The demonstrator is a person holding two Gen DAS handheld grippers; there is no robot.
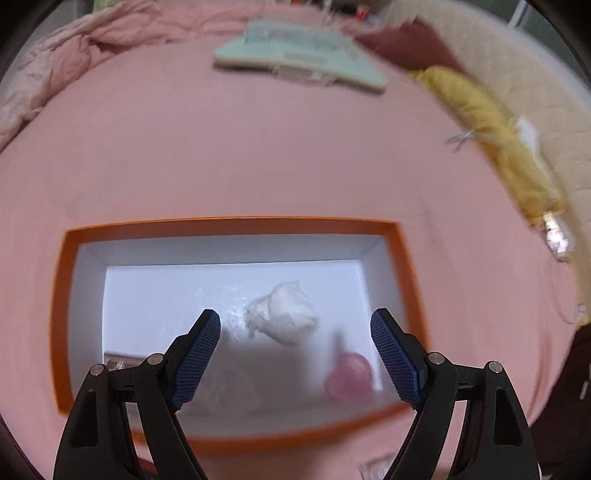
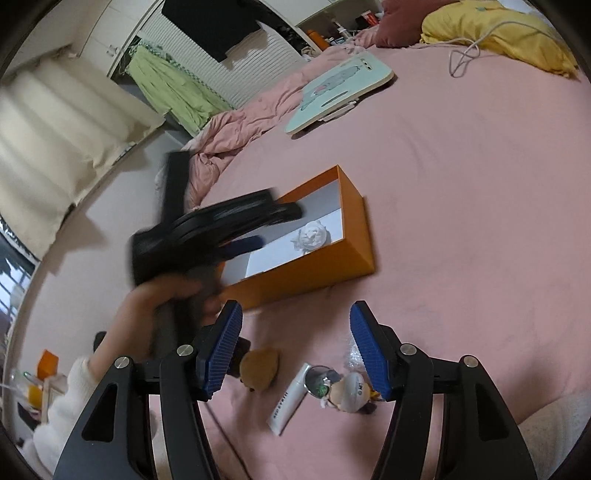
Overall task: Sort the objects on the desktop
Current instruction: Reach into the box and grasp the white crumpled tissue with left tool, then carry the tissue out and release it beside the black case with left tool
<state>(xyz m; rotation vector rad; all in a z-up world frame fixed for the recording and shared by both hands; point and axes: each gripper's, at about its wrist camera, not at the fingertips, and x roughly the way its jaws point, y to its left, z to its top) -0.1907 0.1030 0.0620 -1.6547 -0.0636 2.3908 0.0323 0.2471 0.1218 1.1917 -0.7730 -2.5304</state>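
- A pale green board (image 2: 341, 94) lies far off on the pink bedsheet (image 1: 258, 155), with a yellow pillow (image 2: 495, 33) and a white cable (image 2: 469, 51) beyond it.
- Close under the right gripper (image 2: 295, 347), on the sheet, lie a brown plush toy (image 2: 258, 367), a white tube (image 2: 290, 398), a small round mirror (image 2: 319, 378) and a little figurine (image 2: 351, 393).
- The orange box (image 1: 236, 226) sits open on the sheet; its inside is white.
- In the box lie a crumpled white wad (image 1: 286, 314) and a blurred pink thing (image 1: 349, 374), apart from each other.
- The left gripper (image 1: 295, 347) hangs over the box, jaws wide apart, nothing between them; in the right wrist view a hand (image 2: 155, 306) holds it, blurred, hiding the box's near corner.
- The right gripper's jaws stand open and empty.
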